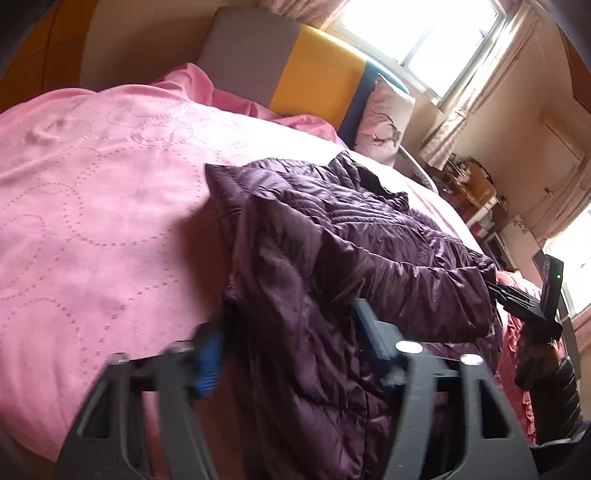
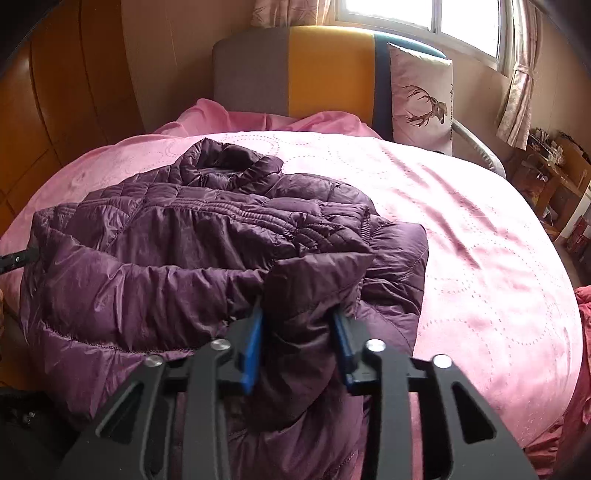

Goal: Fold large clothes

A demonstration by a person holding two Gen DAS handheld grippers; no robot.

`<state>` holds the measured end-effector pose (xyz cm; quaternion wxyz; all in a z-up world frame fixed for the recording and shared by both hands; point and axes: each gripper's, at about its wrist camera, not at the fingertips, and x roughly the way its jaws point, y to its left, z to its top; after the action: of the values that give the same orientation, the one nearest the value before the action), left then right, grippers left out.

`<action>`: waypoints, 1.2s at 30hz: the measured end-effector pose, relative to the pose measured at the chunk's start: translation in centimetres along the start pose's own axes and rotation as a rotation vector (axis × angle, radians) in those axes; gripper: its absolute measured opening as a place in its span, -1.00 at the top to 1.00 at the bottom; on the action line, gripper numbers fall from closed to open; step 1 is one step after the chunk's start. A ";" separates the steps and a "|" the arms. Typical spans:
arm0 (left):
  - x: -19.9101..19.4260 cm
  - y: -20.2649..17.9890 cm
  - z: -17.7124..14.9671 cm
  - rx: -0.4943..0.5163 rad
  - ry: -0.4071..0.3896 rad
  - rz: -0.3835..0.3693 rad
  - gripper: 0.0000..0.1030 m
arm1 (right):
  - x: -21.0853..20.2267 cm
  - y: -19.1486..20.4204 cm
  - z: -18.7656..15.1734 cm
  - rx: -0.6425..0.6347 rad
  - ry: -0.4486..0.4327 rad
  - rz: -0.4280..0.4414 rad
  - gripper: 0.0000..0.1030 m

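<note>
Right wrist view: purple quilted jacket (image 2: 207, 236) lies on the pink bedspread (image 2: 480, 236) below the headboard (image 2: 325, 66); right gripper (image 2: 299, 339) and left gripper (image 1: 291, 332) each pinch its near hem, best lifted evenly together toward the headboard.

A home bedroom: a bed (image 2: 480, 229) with pink bedspread, padded headboard (image 2: 295, 70), deer-print pillow (image 2: 421, 99) and curtained window (image 2: 465, 18).

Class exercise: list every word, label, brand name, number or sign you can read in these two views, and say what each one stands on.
Nothing here can be read.
Pillow: a line of script runs up beside the deer print, too small and blurred to read.
Purple jacket: no label or brand shows.
Pink bedspread: only stitched dotted circles, no lettering.
Cluttered shelf: items too small to make out any text.
</note>
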<state>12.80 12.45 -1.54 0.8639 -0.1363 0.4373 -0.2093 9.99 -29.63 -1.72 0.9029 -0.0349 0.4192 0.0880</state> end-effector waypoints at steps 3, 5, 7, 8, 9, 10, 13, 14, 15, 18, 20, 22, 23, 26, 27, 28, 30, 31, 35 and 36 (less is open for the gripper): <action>-0.6 -1.3 -0.1 0.068 -0.020 0.016 0.84 | -1.3 0.4 -0.6 -0.013 -0.009 -0.009 0.81; -1.6 -1.6 0.0 0.077 -0.042 0.010 0.93 | -3.0 0.3 -0.4 -0.003 -0.039 -0.003 0.84; -2.6 -1.4 0.3 0.069 -0.068 -0.002 0.93 | -5.0 -0.2 0.1 0.026 -0.084 0.007 0.84; -3.2 -1.3 0.7 0.062 -0.084 -0.012 0.95 | -5.9 -0.5 0.6 0.041 -0.104 0.015 0.84; -3.4 -1.3 1.0 0.059 -0.094 -0.017 0.95 | -6.5 -0.8 1.1 0.061 -0.126 0.026 0.84; -3.8 -1.3 1.5 0.054 -0.111 -0.027 0.95 | -6.9 -1.1 1.8 0.079 -0.144 0.040 0.84; -4.2 -1.4 3.5 0.049 -0.150 -0.039 0.95 | -7.2 -1.7 3.7 0.118 -0.182 0.056 0.84; -4.1 -1.4 4.0 0.053 -0.159 -0.034 0.95 | -7.0 -1.8 4.3 0.127 -0.189 0.054 0.84; -3.9 -1.5 4.8 0.057 -0.167 -0.028 0.95 | -6.7 -2.0 5.0 0.136 -0.193 0.048 0.84; -2.6 -1.5 7.2 0.048 -0.164 -0.016 0.95 | -4.7 -3.0 6.9 0.192 -0.178 0.042 0.84; -1.2 -1.3 8.8 0.040 -0.154 0.003 0.95 | -3.3 -3.7 7.8 0.230 -0.165 0.029 0.84; 0.4 -1.0 10.1 0.031 -0.146 0.022 0.96 | -1.7 -4.4 8.6 0.268 -0.152 0.013 0.84; 1.2 -0.9 10.9 0.033 -0.143 0.033 0.97 | -1.2 -4.8 8.9 0.282 -0.150 0.009 0.84; 3.4 -1.0 12.4 0.049 -0.127 0.071 0.97 | 0.4 -5.3 9.8 0.296 -0.145 -0.020 0.84; 4.1 -0.9 12.7 0.054 -0.119 0.085 0.97 | 0.9 -5.4 10.1 0.296 -0.141 -0.033 0.84; 4.9 -0.7 13.0 0.056 -0.109 0.099 0.97 | 1.7 -5.6 10.4 0.299 -0.133 -0.043 0.84; 6.7 -0.2 13.4 0.045 -0.079 0.121 0.97 | 3.4 -6.0 10.7 0.305 -0.107 -0.064 0.84; 7.5 0.1 13.6 0.039 -0.062 0.135 0.97 | 4.4 -6.1 10.7 0.310 -0.094 -0.073 0.84; 11.6 1.4 13.1 0.030 0.021 0.188 0.97 | 8.6 -6.7 10.0 0.330 -0.021 -0.104 0.79; 12.4 1.6 12.7 0.030 0.037 0.193 0.97 | 9.5 -6.8 9.7 0.333 -0.003 -0.108 0.78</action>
<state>30.11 8.57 -3.47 0.8737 -0.0768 0.4612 -0.1341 24.51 -33.76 -2.77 0.9004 0.0929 0.4240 -0.0315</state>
